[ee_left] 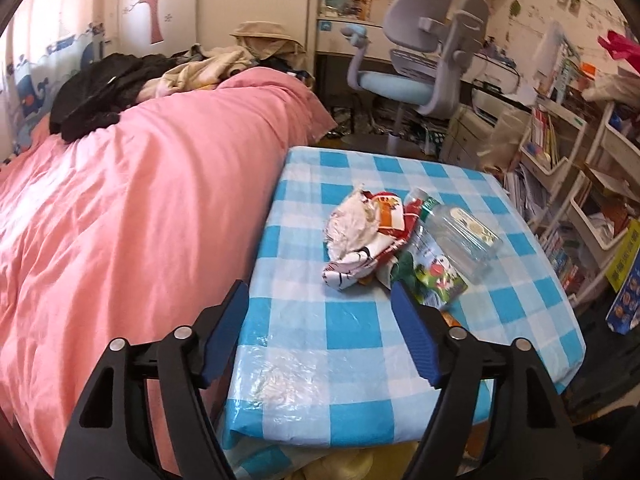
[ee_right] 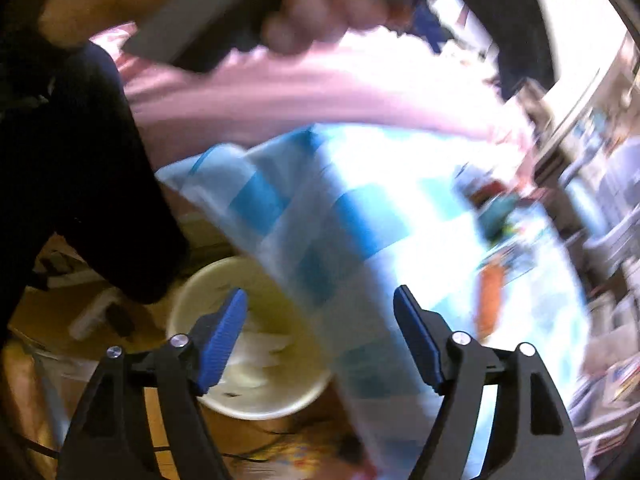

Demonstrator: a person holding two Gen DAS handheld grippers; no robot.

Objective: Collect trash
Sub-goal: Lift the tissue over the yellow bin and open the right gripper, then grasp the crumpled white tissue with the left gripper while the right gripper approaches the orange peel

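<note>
Both hand-held grippers gaping, empty, wrappers (left view), bin (right view)

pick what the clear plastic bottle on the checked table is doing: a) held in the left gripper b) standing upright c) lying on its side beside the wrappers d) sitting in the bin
c: the clear plastic bottle lies on its side on the checked table, against the wrappers, with the open left gripper holding nothing.

Each hand-held gripper has black arms, ribbed blue pads, silver screws
</note>
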